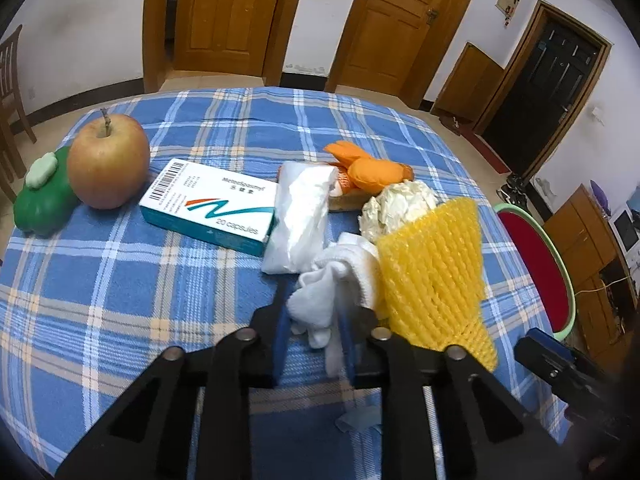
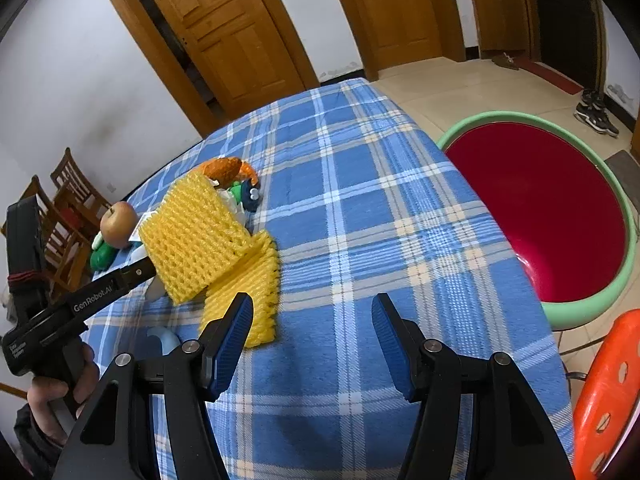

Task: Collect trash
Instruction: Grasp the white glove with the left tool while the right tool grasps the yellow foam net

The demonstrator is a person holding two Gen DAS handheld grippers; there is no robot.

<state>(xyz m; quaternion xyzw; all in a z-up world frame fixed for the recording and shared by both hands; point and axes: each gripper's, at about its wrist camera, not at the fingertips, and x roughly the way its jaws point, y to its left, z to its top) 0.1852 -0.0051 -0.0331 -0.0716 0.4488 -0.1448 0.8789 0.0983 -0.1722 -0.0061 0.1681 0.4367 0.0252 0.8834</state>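
White crumpled tissue point(image 1: 320, 304) sits pinched between the left gripper point(image 1: 314, 312) jaws; right gripper point(image 2: 312, 320) jaws spread, yellow foam net point(image 2: 208, 240) just left. Red basin point(image 2: 540, 216) looks empty: collecting barely begun.

White tissue point(image 1: 320, 300) blurred at left gripper point(image 1: 314, 322); fingertips behind it. Medicine box point(image 1: 212, 204) right end under plastic bag point(image 1: 298, 216). Orange stool point(image 2: 608, 396) cut off right.

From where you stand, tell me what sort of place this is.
Likely a home dining room: a table under a blue plaid tablecloth, wooden chairs by the wall, panelled wooden doors, and shoes on the tiled floor.
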